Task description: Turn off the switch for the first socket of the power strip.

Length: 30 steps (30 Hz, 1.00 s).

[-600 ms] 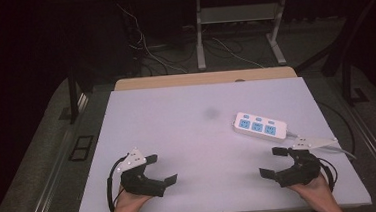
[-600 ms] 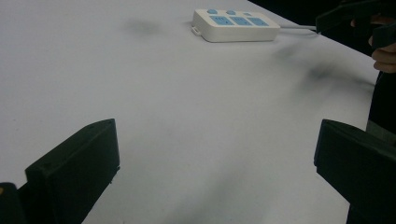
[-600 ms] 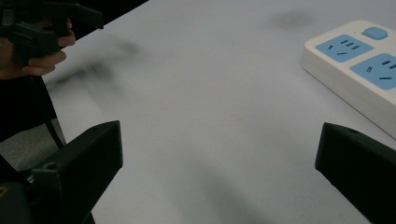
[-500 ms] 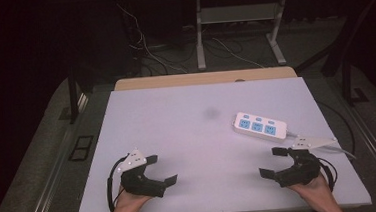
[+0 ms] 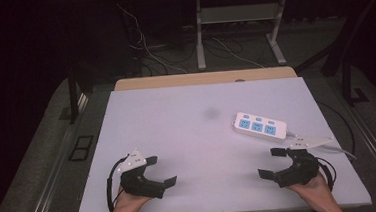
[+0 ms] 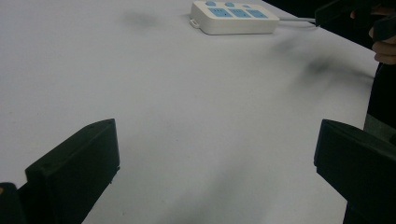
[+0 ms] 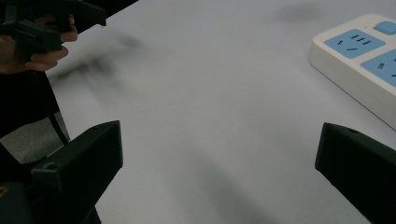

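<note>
A white power strip [image 5: 259, 126] with blue sockets lies on the right half of the white table [image 5: 193, 135], its cord trailing off to the right. It also appears far off in the left gripper view, power strip [image 6: 233, 17], and close at the right in the right gripper view, power strip [image 7: 364, 60]. My left gripper [image 5: 159, 172] rests near the front left edge, jaws wide open and nothing between them. My right gripper [image 5: 272, 162] sits at the front right, just in front of the strip, also open and holding nothing.
A faint dark smudge [image 5: 210, 113] marks the table's middle. A wooden strip [image 5: 204, 78] borders the far edge. Behind the table, cables [image 5: 172, 57] and a metal stand [image 5: 235, 27] sit on the dark floor.
</note>
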Each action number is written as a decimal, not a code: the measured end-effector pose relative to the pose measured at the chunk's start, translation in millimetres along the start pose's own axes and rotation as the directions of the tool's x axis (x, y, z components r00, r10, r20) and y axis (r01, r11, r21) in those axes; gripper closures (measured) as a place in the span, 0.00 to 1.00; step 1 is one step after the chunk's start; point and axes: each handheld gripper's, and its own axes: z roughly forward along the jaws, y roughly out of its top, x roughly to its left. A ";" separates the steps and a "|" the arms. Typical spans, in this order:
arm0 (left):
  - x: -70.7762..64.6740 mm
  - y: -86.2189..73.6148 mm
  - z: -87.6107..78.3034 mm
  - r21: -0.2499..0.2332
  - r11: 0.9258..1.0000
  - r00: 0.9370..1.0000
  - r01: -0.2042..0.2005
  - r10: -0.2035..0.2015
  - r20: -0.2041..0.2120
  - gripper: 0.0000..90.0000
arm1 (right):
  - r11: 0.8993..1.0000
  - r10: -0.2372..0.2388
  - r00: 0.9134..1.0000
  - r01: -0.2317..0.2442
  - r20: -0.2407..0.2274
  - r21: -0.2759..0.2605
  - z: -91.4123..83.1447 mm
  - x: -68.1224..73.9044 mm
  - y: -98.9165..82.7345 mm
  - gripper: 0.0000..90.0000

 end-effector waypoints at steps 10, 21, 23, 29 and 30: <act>0.2 -0.7 -1.8 -0.004 1.000 1.000 0.005 -0.005 0.000 0.00 | 1.000 -0.005 1.000 0.005 -0.009 0.029 2.4 2.9 2.9 0.01; -0.5 -2.4 -3.8 -0.004 1.000 1.000 0.015 -0.015 -0.006 0.00 | 0.998 -0.006 1.000 0.007 -0.013 0.055 -2.0 -0.3 10.5 0.01; -0.5 -2.6 -3.9 -0.003 1.000 1.000 0.014 -0.014 -0.006 0.00 | 0.998 -0.007 1.000 0.007 -0.013 0.061 -3.2 -1.0 13.0 0.01; -0.8 -3.4 -4.2 -0.003 1.000 1.000 0.014 -0.014 -0.009 0.00 | 0.997 -0.011 1.000 0.012 -0.010 0.073 -7.5 -4.4 20.7 0.01; -0.7 -3.5 -4.2 -0.003 1.000 1.000 0.015 -0.015 -0.010 0.00 | 0.997 -0.014 1.000 0.014 -0.010 0.074 -8.5 -5.3 22.3 0.01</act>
